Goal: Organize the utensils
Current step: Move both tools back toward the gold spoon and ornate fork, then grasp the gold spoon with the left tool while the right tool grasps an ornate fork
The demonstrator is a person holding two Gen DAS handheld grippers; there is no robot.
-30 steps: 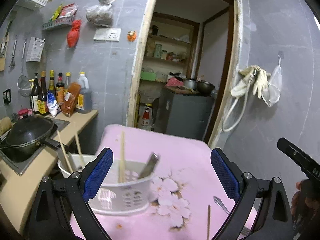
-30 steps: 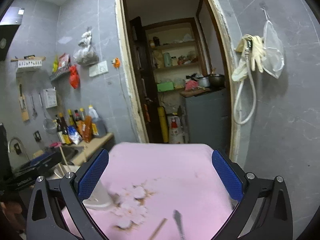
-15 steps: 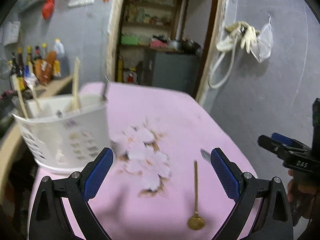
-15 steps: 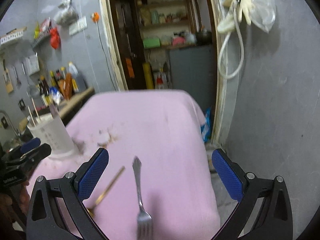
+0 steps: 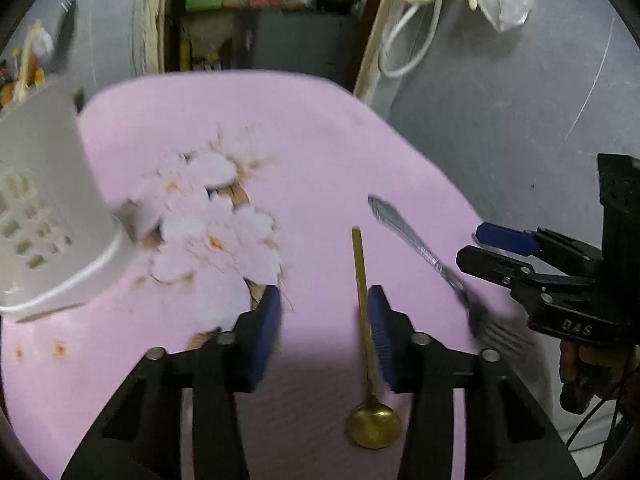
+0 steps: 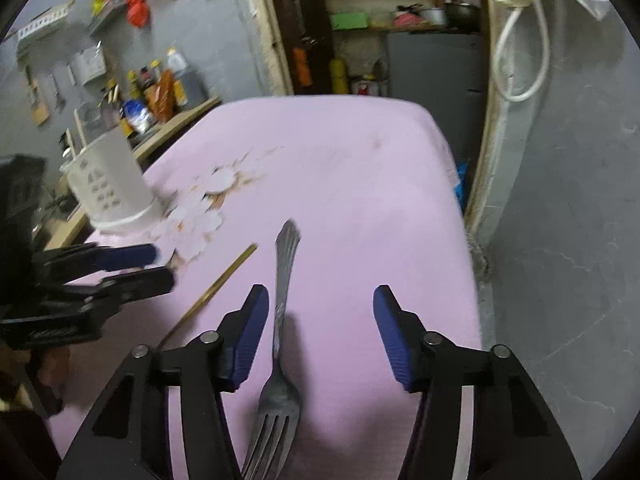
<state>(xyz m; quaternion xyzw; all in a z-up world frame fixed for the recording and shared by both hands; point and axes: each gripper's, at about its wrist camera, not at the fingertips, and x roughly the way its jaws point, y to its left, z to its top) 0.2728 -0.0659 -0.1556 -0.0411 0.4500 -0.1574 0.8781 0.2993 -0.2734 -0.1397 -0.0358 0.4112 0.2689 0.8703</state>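
Two utensils lie flat on the pink tablecloth [image 5: 328, 128]: a slim brass spoon [image 5: 366, 320] with a round bowl, and a steel fork [image 6: 280, 344] with a flared, ridged handle. The left gripper [image 5: 325, 320] has its ribbed blue pads at a middling gap and closing; the spoon's thin stem runs between them, right against the right-hand pad, though whether that pad presses it cannot be told. The right gripper [image 6: 317, 332] is likewise closing from a middling gap, with the fork's handle between its blue pads, just beside the left-hand one and well apart from the other. From the spoon, the fork lies at about two o'clock in the left wrist view. At ten o'clock stands a white plastic holder [image 6: 110, 180] with cut-out holes, sticks rising from it. White flowers [image 5: 208, 220] are printed on the soft cloth between holder and spoon. Grey walls [image 6: 568, 200] lie beyond.
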